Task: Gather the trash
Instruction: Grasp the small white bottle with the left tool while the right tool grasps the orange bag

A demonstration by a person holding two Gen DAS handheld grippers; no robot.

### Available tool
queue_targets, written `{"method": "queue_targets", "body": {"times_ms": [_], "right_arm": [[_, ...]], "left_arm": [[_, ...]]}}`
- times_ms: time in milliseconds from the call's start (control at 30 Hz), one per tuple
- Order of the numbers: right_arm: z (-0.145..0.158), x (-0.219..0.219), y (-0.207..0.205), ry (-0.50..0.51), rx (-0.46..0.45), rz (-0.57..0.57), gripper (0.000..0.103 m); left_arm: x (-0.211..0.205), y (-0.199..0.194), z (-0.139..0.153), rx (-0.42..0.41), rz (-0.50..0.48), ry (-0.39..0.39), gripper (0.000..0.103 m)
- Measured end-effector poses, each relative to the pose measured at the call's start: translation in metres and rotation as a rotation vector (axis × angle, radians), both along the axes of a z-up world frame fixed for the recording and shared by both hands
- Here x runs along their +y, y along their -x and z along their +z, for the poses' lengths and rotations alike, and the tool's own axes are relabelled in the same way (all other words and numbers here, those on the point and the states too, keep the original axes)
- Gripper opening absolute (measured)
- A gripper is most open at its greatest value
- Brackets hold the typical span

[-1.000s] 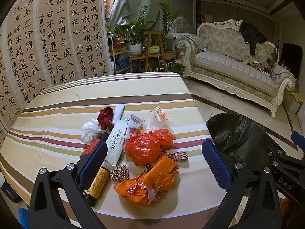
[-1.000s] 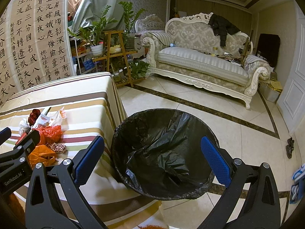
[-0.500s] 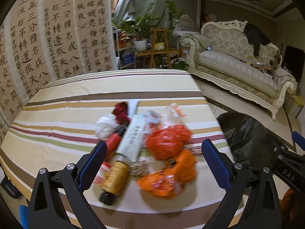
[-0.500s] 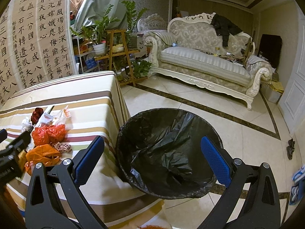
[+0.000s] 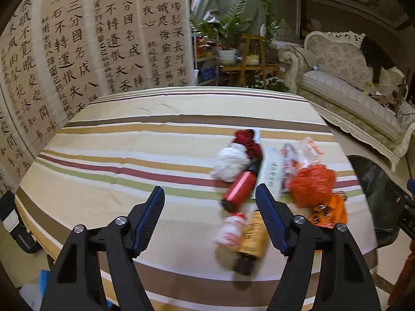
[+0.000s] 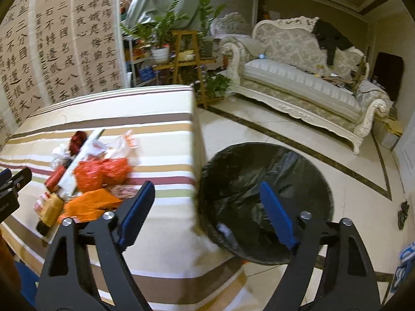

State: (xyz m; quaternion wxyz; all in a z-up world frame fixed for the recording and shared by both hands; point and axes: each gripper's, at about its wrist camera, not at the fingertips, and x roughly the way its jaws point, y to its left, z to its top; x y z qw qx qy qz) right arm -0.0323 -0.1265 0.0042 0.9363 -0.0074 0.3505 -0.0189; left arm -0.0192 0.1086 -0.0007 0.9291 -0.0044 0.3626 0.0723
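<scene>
Both tools are closing on nothing. Left tool (image 5: 210, 211) is nearer; red bottle (image 5: 241, 188) at its 2 o'clock, long axis toward 1 o'clock.

Right gripper (image 6: 205, 211) closing, nothing between fingers; trash pile (image 6: 88, 173) on table (image 6: 160, 134), bin (image 6: 264, 202) beside.

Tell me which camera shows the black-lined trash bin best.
The right wrist view: the trash bin shows nearly whole, open mouth and black liner, beside the table. The left wrist view catches only a dark sliver at its right edge.
</scene>
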Motion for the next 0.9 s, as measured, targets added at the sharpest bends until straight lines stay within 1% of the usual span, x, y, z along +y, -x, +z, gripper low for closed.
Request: {"method": "queue_targets", "body": {"times_ms": [133,300,400,533,667,733,800,833,867,900], "right_arm": [[0.001,0.029,0.0,-0.005,0.012,0.061,0.078],[0.0,0.067,0.003,-0.004,0.023,0.134,0.078],[-0.005,0.084,0.003,0.004,0.045,0.17,0.078],[-0.016,0.099,0.003,0.017,0.082,0.191,0.079],[-0.024,0.102,0.004,0.01,0.123,0.19,0.078],[-0.025,0.102,0.005,0.001,0.129,0.191,0.075],[-0.025,0.101,0.009,-0.024,0.138,0.203,0.06],[-0.025,0.1,0.012,-0.043,0.144,0.213,0.056],[-0.026,0.099,0.012,-0.056,0.15,0.22,0.05],[-0.026,0.099,0.013,-0.074,0.158,0.23,0.05]], "left_arm": [[0.017,0.004,-0.003,0.002,0.027,-0.004,0.071],[0.038,0.009,-0.003,-0.009,0.058,0.002,0.076],[0.046,0.012,-0.005,-0.013,0.07,0.0,0.077],[0.054,0.015,-0.008,-0.007,0.075,0.023,0.078],[0.056,0.018,-0.011,-0.006,0.067,0.045,0.078],[0.054,0.02,-0.011,-0.009,0.058,0.052,0.078],[0.052,0.021,-0.011,-0.009,0.046,0.056,0.078],[0.052,0.021,-0.012,-0.008,0.042,0.059,0.078],[0.051,0.021,-0.012,-0.007,0.037,0.06,0.078],[0.049,0.022,-0.012,-0.007,0.034,0.06,0.078]]}}
